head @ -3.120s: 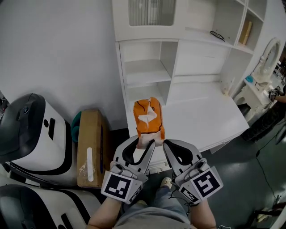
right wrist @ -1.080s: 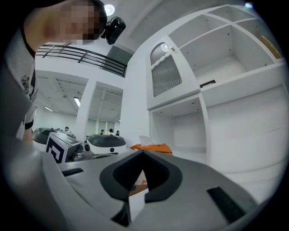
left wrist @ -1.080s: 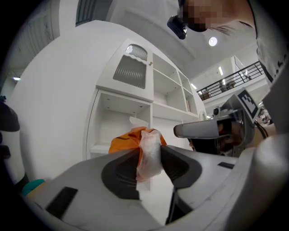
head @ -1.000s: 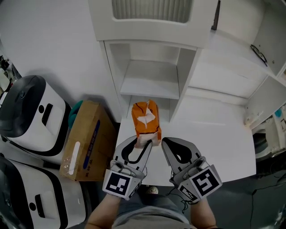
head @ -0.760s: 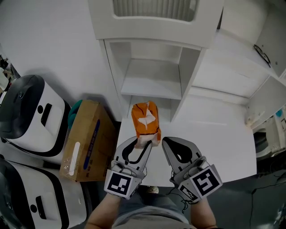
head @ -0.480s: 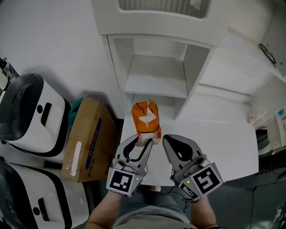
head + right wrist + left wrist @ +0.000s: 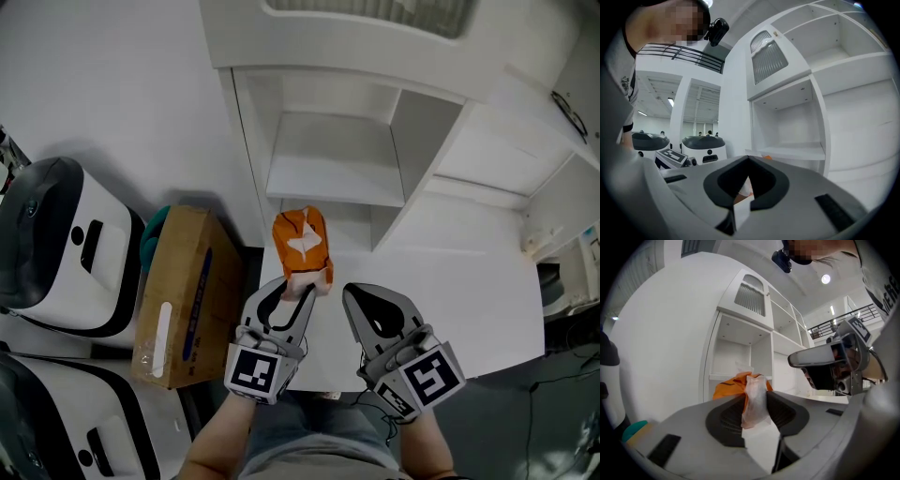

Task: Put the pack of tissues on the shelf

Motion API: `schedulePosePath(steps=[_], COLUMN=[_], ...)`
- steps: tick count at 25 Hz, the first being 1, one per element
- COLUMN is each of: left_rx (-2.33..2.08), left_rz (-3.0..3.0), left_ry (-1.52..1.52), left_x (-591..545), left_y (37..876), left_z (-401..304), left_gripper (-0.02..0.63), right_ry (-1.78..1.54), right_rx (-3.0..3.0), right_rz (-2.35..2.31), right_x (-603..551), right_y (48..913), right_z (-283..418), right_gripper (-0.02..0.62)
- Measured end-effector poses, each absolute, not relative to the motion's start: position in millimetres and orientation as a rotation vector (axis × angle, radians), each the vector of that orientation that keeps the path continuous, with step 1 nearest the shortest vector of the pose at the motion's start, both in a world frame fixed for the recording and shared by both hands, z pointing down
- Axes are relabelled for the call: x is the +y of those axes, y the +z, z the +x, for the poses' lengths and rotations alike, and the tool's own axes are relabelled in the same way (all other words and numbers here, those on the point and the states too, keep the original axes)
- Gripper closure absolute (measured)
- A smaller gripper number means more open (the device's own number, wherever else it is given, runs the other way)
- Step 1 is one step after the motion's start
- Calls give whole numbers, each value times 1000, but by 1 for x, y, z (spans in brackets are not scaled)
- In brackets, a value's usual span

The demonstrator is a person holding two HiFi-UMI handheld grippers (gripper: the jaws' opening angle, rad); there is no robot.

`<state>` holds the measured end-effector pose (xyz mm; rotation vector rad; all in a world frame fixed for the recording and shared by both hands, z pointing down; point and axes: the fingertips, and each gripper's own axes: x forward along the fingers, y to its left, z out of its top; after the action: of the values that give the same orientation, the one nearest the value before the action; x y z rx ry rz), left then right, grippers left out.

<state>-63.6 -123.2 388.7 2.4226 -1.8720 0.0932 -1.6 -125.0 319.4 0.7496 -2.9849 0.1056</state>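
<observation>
The orange pack of tissues [image 7: 302, 246] is held up over the white desk [image 7: 450, 281], in front of the white shelf unit [image 7: 330, 169]. My left gripper [image 7: 300, 289] is shut on the pack's clear plastic end flap [image 7: 754, 399]; the orange body [image 7: 731, 387] sticks out beyond the jaws. A white tissue shows on top of the pack. My right gripper [image 7: 345, 291] hovers just right of the pack, its jaws closed tip to tip with nothing between them [image 7: 749, 161]. The shelf's open compartment [image 7: 792, 150] lies straight ahead.
A brown cardboard box [image 7: 183, 295] and a teal object [image 7: 152, 246] sit on the floor left of the desk. White and black machines [image 7: 52, 253] stand at the far left. More shelf compartments extend to the right [image 7: 525, 122].
The view has shifted slightly: the shelf compartment now sits lower and nearer in the head view. The left gripper with the tissue pack has edged up toward it. The right gripper kept its place.
</observation>
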Motion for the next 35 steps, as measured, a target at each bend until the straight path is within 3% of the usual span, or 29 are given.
schedulePosePath(steps=[35], left_rx=[-1651], left_rz=[2509], left_ry=[107], left_x=[-171], left_y=[447], left_z=[-82], left_gripper=[445], right_ry=[194], right_rx=[-2824], right_rz=[1019], right_x=[-145], right_y=[353], right_z=[-12], right_gripper=[586])
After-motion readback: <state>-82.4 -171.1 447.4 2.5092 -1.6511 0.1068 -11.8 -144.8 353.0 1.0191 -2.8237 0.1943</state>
